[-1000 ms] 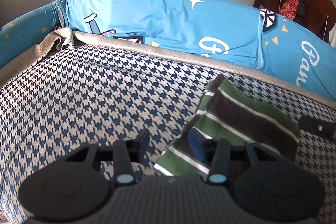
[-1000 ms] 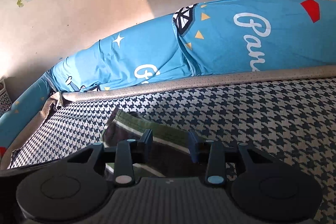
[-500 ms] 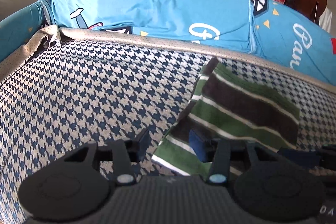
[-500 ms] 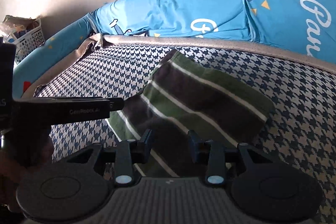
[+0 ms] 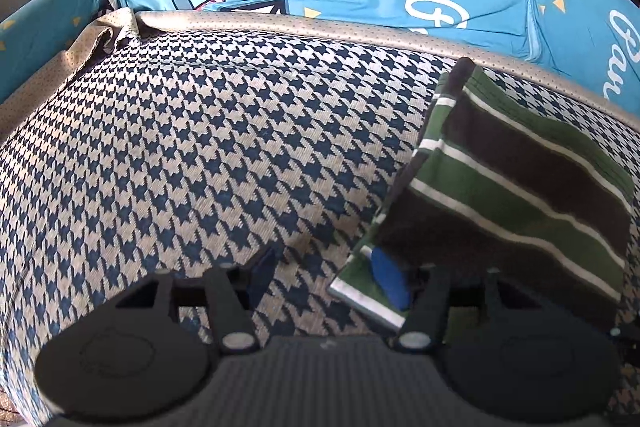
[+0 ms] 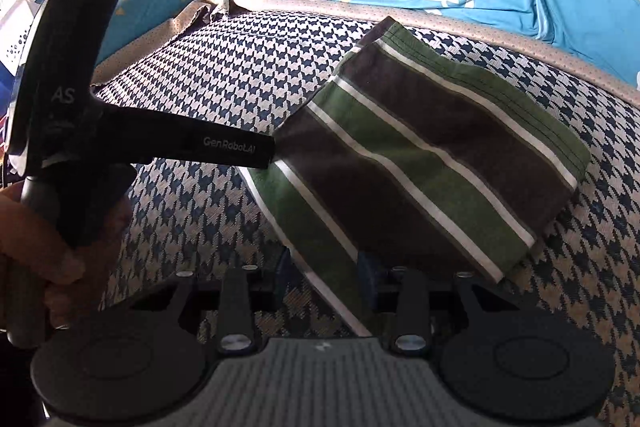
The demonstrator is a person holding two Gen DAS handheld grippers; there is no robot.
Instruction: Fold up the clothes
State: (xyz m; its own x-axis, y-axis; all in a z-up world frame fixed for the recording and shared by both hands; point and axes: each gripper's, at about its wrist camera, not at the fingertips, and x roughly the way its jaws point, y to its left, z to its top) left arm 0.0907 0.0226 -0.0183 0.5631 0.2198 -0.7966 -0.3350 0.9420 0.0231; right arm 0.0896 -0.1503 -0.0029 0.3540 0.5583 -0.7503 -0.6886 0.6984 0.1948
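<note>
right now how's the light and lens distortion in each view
Left wrist view: sunlight falls on the houndstooth cover, the striped cloth sits dimmer at right, and the fisheye bows the beige edge band. Right wrist view: the left claw and the hand holding it are dark in shade, and the wall is glary at top left.

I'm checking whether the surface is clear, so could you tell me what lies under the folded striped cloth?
The folded striped cloth lies flat on the houndstooth cover, whose pattern shows all around it. Whatever sits directly beneath the cloth is hidden.

Houndstooth bed cover [image 5: 200, 155] w/ folded striped cloth [image 6: 432, 163] lying on it
</note>
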